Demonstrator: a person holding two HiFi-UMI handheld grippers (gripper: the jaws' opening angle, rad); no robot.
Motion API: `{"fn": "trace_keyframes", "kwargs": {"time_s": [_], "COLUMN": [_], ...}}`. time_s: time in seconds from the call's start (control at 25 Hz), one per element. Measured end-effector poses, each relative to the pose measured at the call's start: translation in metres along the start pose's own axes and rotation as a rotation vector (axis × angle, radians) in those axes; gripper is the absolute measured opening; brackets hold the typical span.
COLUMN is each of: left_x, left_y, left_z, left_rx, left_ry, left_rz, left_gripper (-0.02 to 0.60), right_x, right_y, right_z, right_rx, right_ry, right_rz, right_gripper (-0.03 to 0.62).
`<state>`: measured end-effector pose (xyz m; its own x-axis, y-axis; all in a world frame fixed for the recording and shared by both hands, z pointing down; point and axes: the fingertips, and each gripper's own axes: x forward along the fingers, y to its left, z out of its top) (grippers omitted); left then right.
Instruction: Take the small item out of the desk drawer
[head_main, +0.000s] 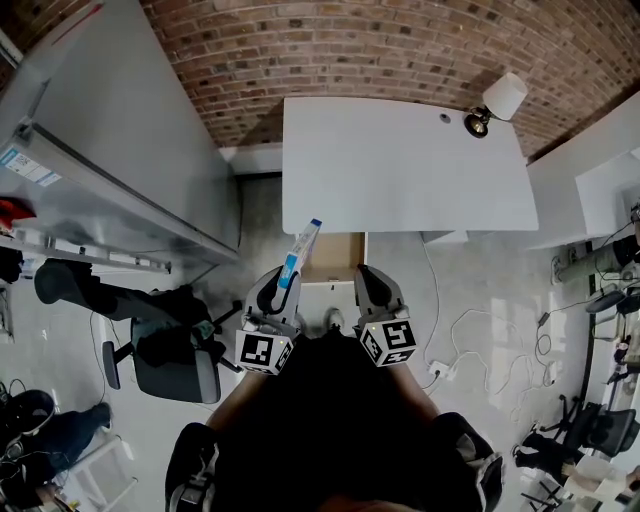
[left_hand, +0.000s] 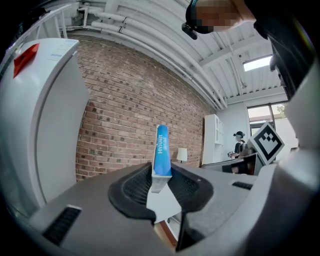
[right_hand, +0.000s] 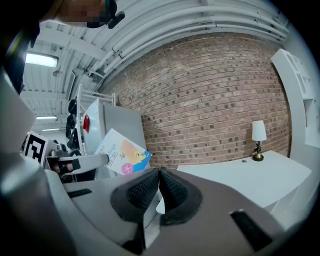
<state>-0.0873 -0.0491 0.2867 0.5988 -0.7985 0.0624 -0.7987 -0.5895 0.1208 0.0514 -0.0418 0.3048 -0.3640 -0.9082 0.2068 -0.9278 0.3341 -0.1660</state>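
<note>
- Small item (head_main: 300, 252), head view: a flat blue-and-white packet, raised clear of the drawer (head_main: 335, 258) and pinched at its lower end by the left gripper (head_main: 282, 290). The drawer stands open under the near edge of the white tabletop (head_main: 400, 170). The right gripper (head_main: 372, 285) hangs just beside the drawer, carrying nothing.
- Left gripper view: jaws partly apart, pads clamped on the packet's bottom edge. The packet stands upright against the brick wall (left_hand: 130, 105).
- Right gripper view: jaws pressed together with nothing between them. The packet shows off to the left, held aloft.
- Progress, by my reading: removal looks done, with the item out and secure. What may remain is setting it down and shutting the drawer.
</note>
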Motion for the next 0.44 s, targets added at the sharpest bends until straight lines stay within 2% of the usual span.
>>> {"fn": "trace_keyframes", "kwargs": {"time_s": [0.44], "left_x": [-0.0050], "left_y": [-0.0006], "left_z": [-0.0026], "left_rx": [-0.010], "left_ry": [-0.003], "left_rz": [-0.011], "left_gripper": [0.097], "right_x": [-0.0034], "right_y": [0.0043], "right_z": [-0.0044], "right_rx": [0.003], "right_ry": [0.004], "right_rz": [-0.006], "right_gripper": [0.028]}}
